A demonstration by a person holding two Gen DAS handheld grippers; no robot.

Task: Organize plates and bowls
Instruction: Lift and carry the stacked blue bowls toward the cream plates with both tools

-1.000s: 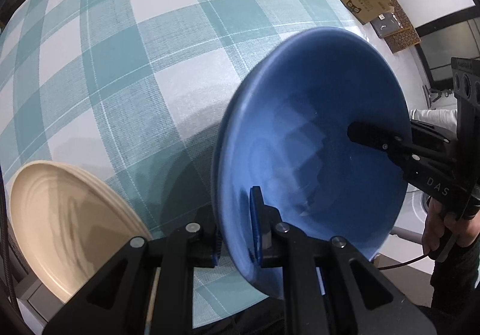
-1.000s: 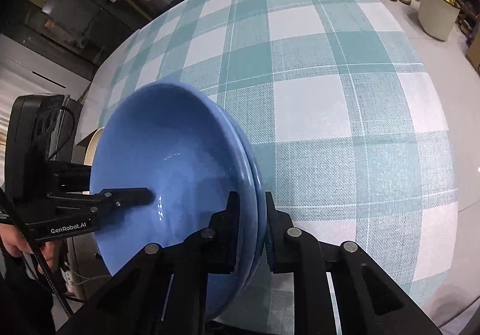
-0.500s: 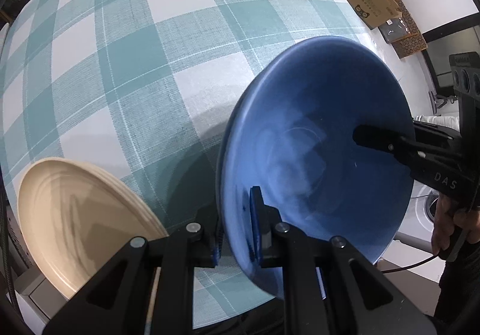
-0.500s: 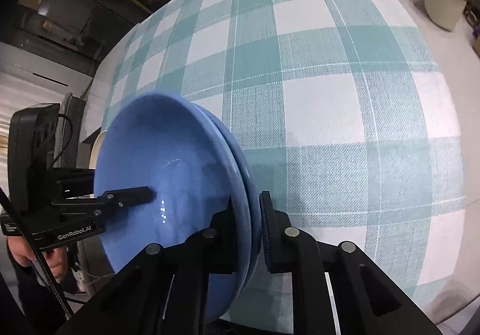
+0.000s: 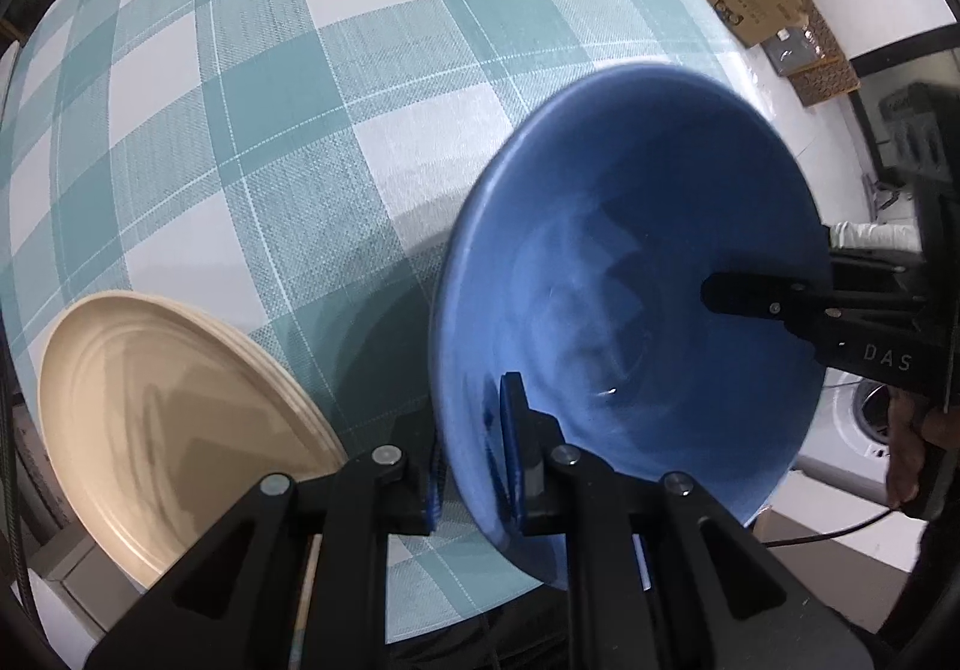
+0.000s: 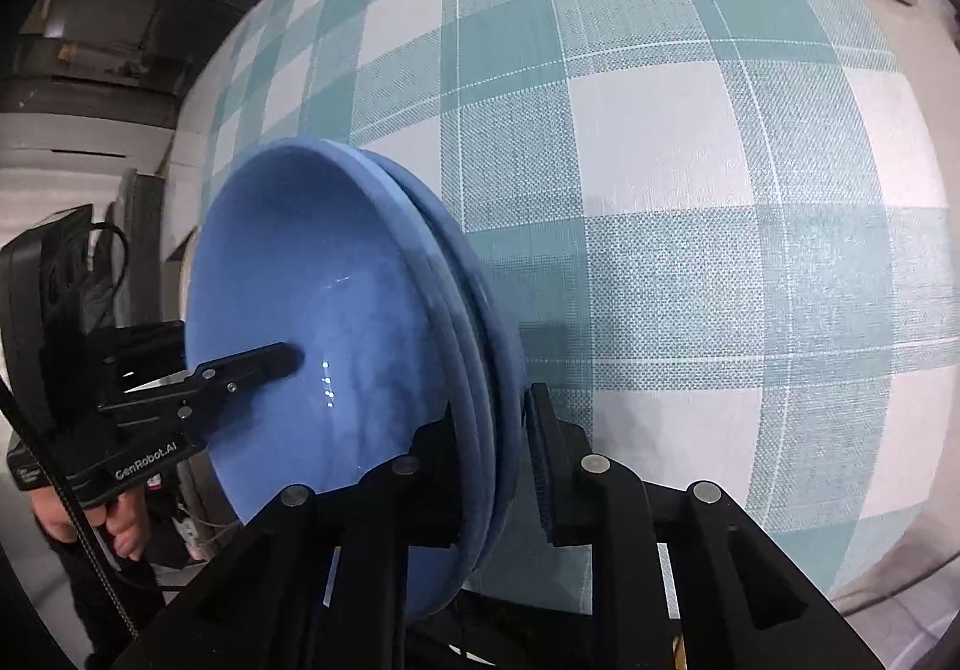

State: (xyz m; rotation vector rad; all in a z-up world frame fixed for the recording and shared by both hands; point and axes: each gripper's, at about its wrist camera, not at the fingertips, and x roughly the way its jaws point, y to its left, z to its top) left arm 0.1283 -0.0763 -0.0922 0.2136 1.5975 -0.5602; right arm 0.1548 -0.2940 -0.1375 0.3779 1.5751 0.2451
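Two blue bowls (image 6: 336,346), nested one inside the other, hang tilted above the near edge of the teal-and-white checked tablecloth (image 5: 252,87), gripped at opposite rims. At the far left of the left wrist view, a stack of cream plates (image 5: 162,418) rests by the cloth's edge, apart from the bowls. Next over, the left gripper (image 5: 474,460) is clamped on the bowls' rim, one finger inside and one beneath. On the other side, the right gripper (image 6: 498,448) straddles both rims, but a gap shows beside its outer finger (image 6: 546,466), so I cannot tell whether it pinches.
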